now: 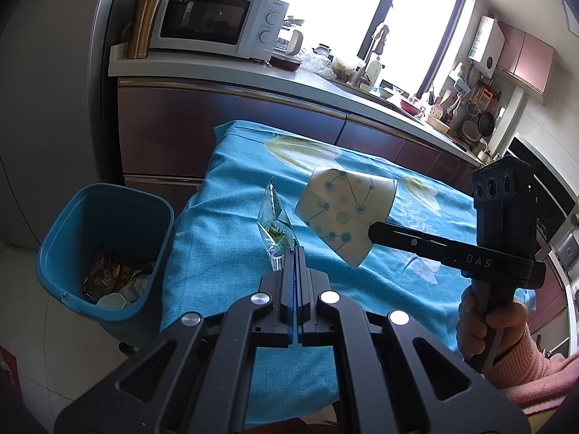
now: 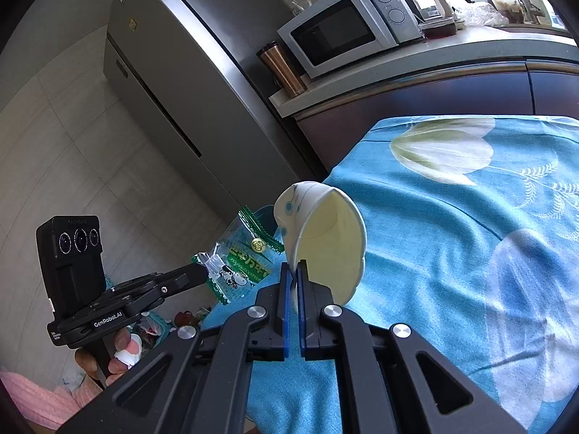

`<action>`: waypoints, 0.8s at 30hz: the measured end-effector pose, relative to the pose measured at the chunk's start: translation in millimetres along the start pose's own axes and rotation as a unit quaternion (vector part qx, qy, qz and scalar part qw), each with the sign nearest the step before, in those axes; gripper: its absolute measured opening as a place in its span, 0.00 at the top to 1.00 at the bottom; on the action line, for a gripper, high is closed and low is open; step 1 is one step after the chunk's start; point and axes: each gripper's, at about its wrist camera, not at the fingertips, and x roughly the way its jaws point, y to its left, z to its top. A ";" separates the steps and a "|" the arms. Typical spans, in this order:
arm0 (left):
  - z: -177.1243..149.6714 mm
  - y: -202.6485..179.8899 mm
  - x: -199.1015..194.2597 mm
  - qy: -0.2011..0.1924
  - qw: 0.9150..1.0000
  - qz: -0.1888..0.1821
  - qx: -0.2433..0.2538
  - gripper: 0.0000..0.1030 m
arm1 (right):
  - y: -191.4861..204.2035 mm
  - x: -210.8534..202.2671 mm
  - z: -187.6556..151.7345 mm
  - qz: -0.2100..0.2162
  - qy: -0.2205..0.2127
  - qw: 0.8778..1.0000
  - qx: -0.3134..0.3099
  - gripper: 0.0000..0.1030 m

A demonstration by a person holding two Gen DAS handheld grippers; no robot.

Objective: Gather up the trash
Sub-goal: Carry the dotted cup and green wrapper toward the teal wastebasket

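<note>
My left gripper (image 1: pixel 294 253) is shut on a clear and green snack wrapper (image 1: pixel 275 226), held up over the left part of the blue tablecloth (image 1: pixel 231 238). The same wrapper (image 2: pixel 240 260) shows in the right wrist view, pinched by the left gripper (image 2: pixel 202 271). My right gripper (image 2: pixel 295 267) is shut on the rim of a paper cup (image 2: pixel 325 238) with blue dots, tilted on its side. In the left wrist view that cup (image 1: pixel 343 209) hangs from the right gripper (image 1: pixel 371 233) above the cloth. A blue trash bin (image 1: pixel 105 249) with several wrappers inside stands left of the table.
A kitchen counter (image 1: pixel 253 72) with a microwave (image 1: pixel 213 21) and a copper tumbler (image 1: pixel 143 25) runs behind the table. A grey fridge (image 2: pixel 173 72) stands at the far left. A hand in a pink sleeve (image 1: pixel 506 358) holds the right gripper.
</note>
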 end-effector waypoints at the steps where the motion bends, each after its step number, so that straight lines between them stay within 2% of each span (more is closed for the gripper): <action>1: 0.4 1.5 -0.7 0.000 1.000 0.002 -0.001 0.99 | 1.3 1.8 0.3 0.001 0.001 1.000 -0.001 0.97; 24: 2.8 34.2 -19.3 -0.011 0.999 0.044 -0.015 0.99 | 28.6 48.2 11.7 0.022 0.027 0.999 -0.024 0.97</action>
